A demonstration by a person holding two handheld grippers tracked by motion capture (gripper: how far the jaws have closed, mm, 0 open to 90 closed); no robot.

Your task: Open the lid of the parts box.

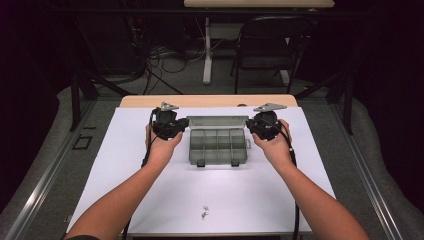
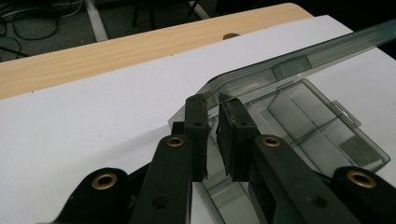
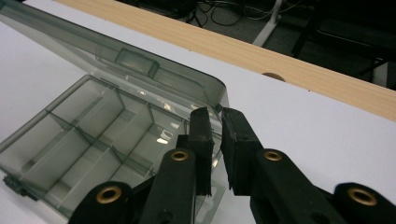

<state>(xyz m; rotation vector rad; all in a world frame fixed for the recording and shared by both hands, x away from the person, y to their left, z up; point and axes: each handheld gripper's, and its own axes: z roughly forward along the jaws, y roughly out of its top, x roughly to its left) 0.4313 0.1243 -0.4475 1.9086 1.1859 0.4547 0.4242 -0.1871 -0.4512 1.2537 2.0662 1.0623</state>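
Note:
A smoky translucent compartment box point(image 1: 218, 146) sits on the white sheet in the middle of the table, its lid point(image 1: 217, 121) raised at the far side. My left gripper point(image 1: 183, 127) is at the lid's left corner and my right gripper point(image 1: 251, 128) at its right corner. In the left gripper view the jaws point(image 2: 213, 102) pinch the lid's rounded corner point(image 2: 243, 77), with the box's compartments point(image 2: 322, 135) to the right. Seen from the right gripper view, the jaws point(image 3: 216, 114) close on the other lid corner point(image 3: 205, 88), above the divided tray point(image 3: 88, 135).
A few small metal parts point(image 1: 204, 212) lie on the white sheet point(image 1: 150, 200) near the front edge. The wooden table edge point(image 1: 210, 101) runs along the far side. Beyond it stand a folding chair point(image 1: 267, 45) and floor cables point(image 1: 165, 57).

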